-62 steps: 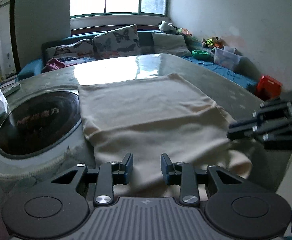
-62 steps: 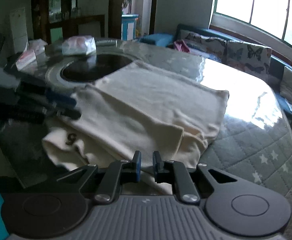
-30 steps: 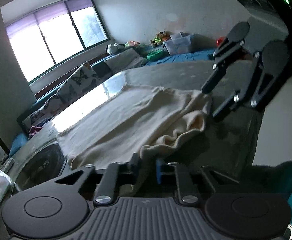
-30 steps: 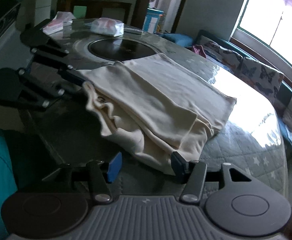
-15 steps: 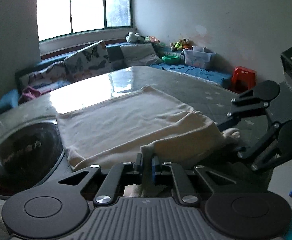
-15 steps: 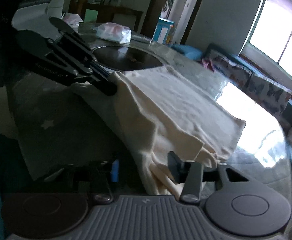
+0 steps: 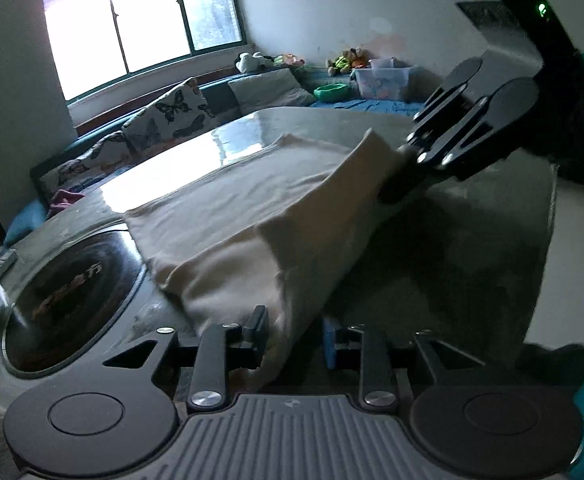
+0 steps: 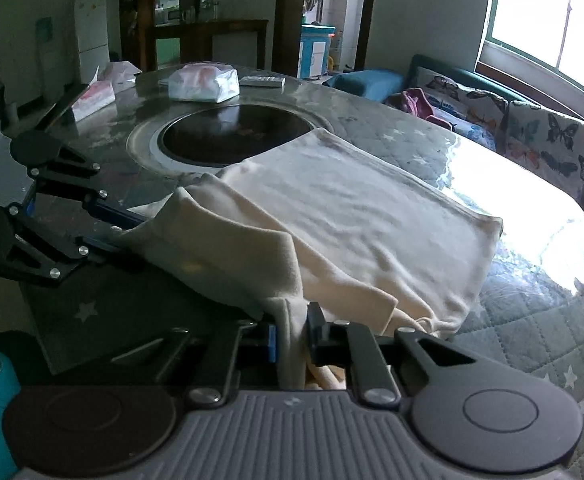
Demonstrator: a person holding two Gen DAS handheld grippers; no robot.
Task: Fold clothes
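Note:
A cream garment (image 7: pixel 228 216) lies partly folded on the round table; it also shows in the right wrist view (image 8: pixel 356 216). My left gripper (image 7: pixel 294 330) grips the garment's near edge between its fingers, though the jaws stand somewhat apart around the bunched cloth. My right gripper (image 8: pixel 290 334) is shut on the other end of that edge. Each gripper shows in the other's view, the right one (image 7: pixel 396 188) and the left one (image 8: pixel 128 224), with the lifted edge stretched between them above the table.
A black round hotplate (image 8: pixel 232 136) is set in the table (image 8: pixel 532 320) beside the garment. Tissue packs (image 8: pixel 204 82) and a remote lie at the far side. A sofa with butterfly cushions (image 7: pixel 172 114) stands under the window.
The right gripper has closed on the garment's edge. Both grippers have lifted that edge, which now stretches taut between them.

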